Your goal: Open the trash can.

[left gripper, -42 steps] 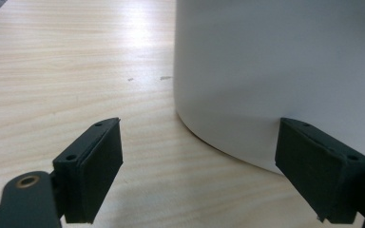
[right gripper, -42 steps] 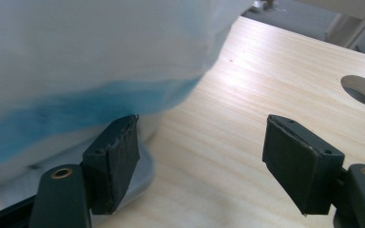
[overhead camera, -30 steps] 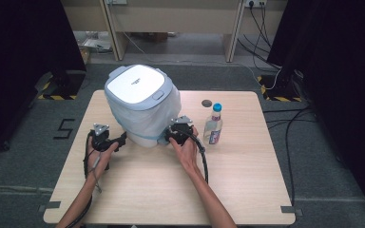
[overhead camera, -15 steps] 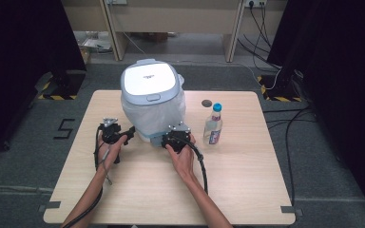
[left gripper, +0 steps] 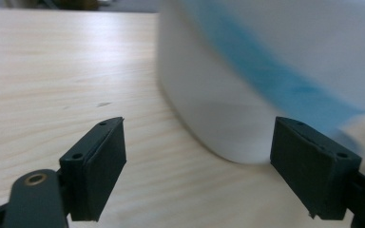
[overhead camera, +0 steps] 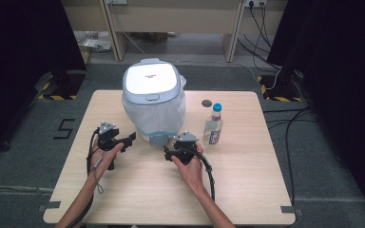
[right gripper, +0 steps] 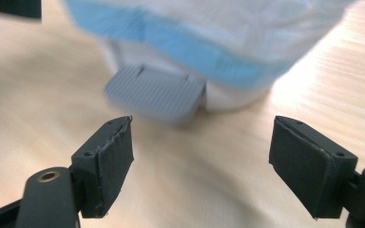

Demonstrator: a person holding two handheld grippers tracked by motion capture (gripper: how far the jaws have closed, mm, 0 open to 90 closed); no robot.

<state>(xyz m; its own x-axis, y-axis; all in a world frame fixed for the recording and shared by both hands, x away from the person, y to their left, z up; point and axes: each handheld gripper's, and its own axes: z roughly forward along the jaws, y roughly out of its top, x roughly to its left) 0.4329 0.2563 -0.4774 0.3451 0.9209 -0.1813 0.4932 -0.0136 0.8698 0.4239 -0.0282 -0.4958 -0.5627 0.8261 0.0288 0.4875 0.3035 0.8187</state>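
Observation:
A white pedal bin with a grey-rimmed lid and a clear bag liner stands upright at the table's back middle. Its grey foot pedal faces the person. My left gripper is open just left of the bin's base, holding nothing. In the left gripper view the open gripper faces the bin's white lower wall, a short way off. My right gripper is open just in front of the pedal. In the right gripper view the open gripper frames the pedal under the blue-edged liner.
A clear water bottle with a blue cap stands right of the bin, close to my right gripper. A small dark round mark lies behind it. The wooden table is bare at front and right.
The bin, tilted and further left between the grippers a second ago, now stands upright further back. Both grippers have drawn away from its sides toward the person.

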